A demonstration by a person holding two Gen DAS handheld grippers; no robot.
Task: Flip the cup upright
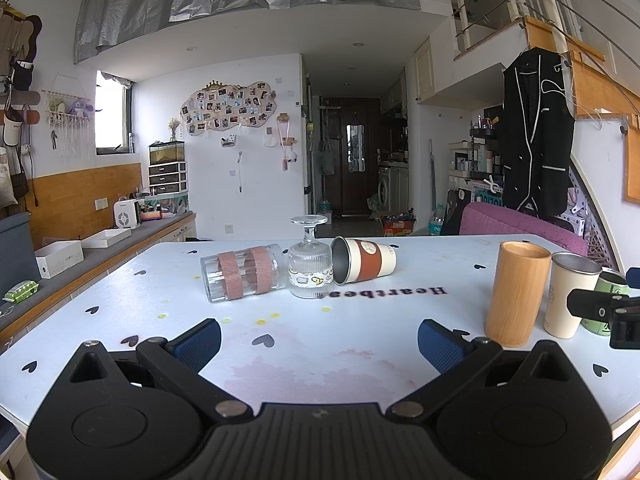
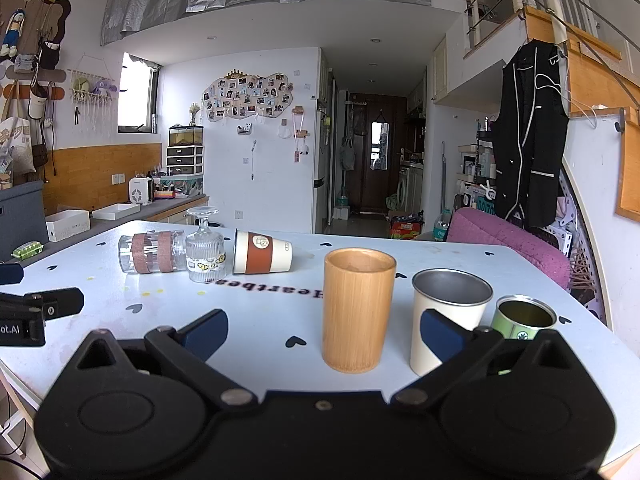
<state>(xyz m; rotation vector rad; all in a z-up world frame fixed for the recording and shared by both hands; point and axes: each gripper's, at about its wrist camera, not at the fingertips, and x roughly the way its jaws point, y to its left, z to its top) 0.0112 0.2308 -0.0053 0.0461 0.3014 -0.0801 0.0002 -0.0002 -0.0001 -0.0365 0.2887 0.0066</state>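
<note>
On the white table [image 1: 360, 344] three cups are not upright: a clear glass with two pink bands [image 1: 244, 273] [image 2: 152, 252] lies on its side, a stemmed glass [image 1: 310, 264] [image 2: 205, 246] stands upside down, and a white cup with a brown sleeve [image 1: 364, 260] [image 2: 262, 252] lies on its side. My left gripper [image 1: 319, 342] is open and empty, well short of them. My right gripper [image 2: 324, 334] is open and empty, just short of the upright bamboo cup [image 2: 358, 310] [image 1: 516, 294].
An upright white metal-lined cup [image 2: 450, 316] [image 1: 572, 294] and a green tin [image 2: 524, 318] [image 1: 610, 288] stand to the right of the bamboo cup. A purple chair [image 2: 508, 240] is behind the table. A counter with boxes [image 1: 60, 256] runs along the left.
</note>
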